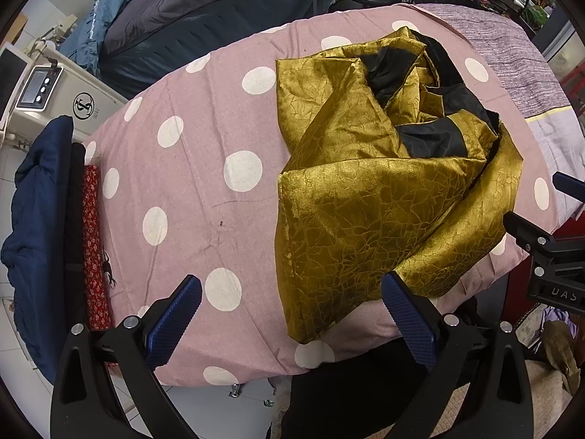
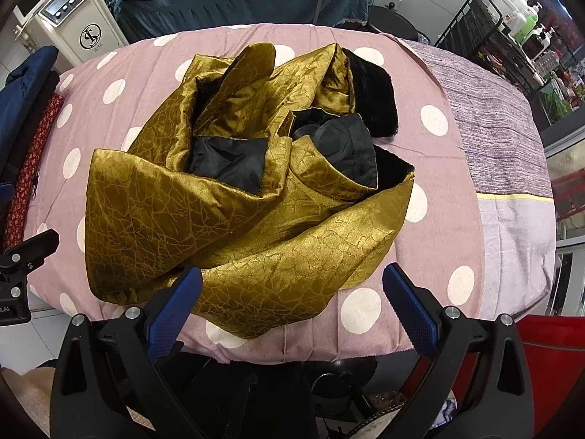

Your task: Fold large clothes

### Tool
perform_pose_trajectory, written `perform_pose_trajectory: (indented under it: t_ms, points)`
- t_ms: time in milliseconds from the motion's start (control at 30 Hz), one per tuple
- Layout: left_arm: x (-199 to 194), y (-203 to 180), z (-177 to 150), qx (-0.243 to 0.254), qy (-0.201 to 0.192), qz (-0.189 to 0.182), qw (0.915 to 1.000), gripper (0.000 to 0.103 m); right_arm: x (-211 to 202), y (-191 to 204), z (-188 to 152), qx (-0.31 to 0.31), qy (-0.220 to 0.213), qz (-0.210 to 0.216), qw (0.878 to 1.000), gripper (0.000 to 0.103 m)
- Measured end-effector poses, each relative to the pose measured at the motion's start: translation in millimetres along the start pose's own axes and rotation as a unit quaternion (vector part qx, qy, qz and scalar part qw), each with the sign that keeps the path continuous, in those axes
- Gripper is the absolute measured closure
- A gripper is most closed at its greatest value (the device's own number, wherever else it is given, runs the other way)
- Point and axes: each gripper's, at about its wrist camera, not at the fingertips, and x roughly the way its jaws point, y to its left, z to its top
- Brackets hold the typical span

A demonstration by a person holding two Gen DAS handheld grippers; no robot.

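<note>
**Gold coat in a heap, both grippers empty**

Left wrist view: the left gripper (image 1: 292, 325) has its jaws spread wide with nothing between them, hovering at the near edge of the table (image 1: 190, 197), which wears a pink cover with white dots. The gold coat (image 1: 369, 190) lies crumpled on the right part of the cover, black lining showing in the folds, one corner drooping over the near edge. Folded clothes (image 1: 55, 226) in navy and red print sit at the table's left end. The right gripper pokes in at the far right.

Right wrist view: the right gripper (image 2: 292, 325) is wide open too, empty, just short of the coat's near hem. The coat (image 2: 234, 197) sits mid-table, with a black fur collar (image 2: 373, 95) at its far side.
</note>
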Motion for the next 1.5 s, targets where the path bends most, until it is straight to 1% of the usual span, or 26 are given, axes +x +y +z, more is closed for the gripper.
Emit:
perform_pose_trajectory:
  t_ms: [567,667,800,900,1000,1067,1100,1133,1167,1200,1267,1367,1400,1467,1500]
  points:
    - [9,-6,0,0.01,0.012,-0.006,0.9999,0.006,8,-5,-2,0.01,0.012,0.004,1.0,0.006]
    - [13,-4,6,0.008,0.006,-0.013,0.9999,0.006,11,-22,0,0.038,0.01,0.01,0.999,0.006]
    - [14,1,25,0.015,-0.013,-0.008,0.9998,0.006,15,-68,3,0.118,0.001,0.014,0.993,0.006]
    - [12,3,54,0.019,-0.035,0.0,0.9992,0.006,20,-104,3,0.176,-0.004,0.026,0.984,0.006]
    - [11,-11,89,0.032,-0.054,-0.014,0.9979,0.006,32,-128,-1,0.22,0.0,0.051,0.974,0.006]
    - [14,-34,114,0.059,-0.059,-0.027,0.9962,0.006,49,-148,-5,0.264,0.011,0.077,0.961,0.006]
    - [16,-45,121,0.073,-0.059,-0.028,0.9952,0.006,54,-152,-7,0.278,0.016,0.088,0.956,0.006]
    - [17,-61,132,0.094,-0.06,-0.027,0.9934,0.006,62,-161,-10,0.3,0.02,0.108,0.947,0.006]
    - [18,-73,142,0.112,-0.063,-0.026,0.9914,0.006,67,-165,-11,0.314,0.021,0.122,0.941,0.006]
    - [19,-86,155,0.129,-0.07,-0.026,0.9888,0.006,70,-167,-13,0.323,0.022,0.128,0.938,0.006]
    - [22,-105,179,0.149,-0.077,-0.021,0.9856,0.006,83,-173,-14,0.336,0.026,0.141,0.931,0.006]
    - [35,-127,226,0.161,-0.075,-0.016,0.984,0.006,101,-177,-13,0.349,0.04,0.158,0.923,0.006]
    - [43,-135,244,0.162,-0.069,-0.013,0.9842,0.006,108,-180,-13,0.356,0.045,0.166,0.918,0.006]
    - [61,-152,274,0.175,-0.049,-0.019,0.9832,0.006,120,-184,-13,0.372,0.052,0.181,0.909,0.006]
    - [73,-161,285,0.182,-0.042,-0.015,0.9823,0.006,127,-187,-13,0.382,0.058,0.189,0.903,0.006]
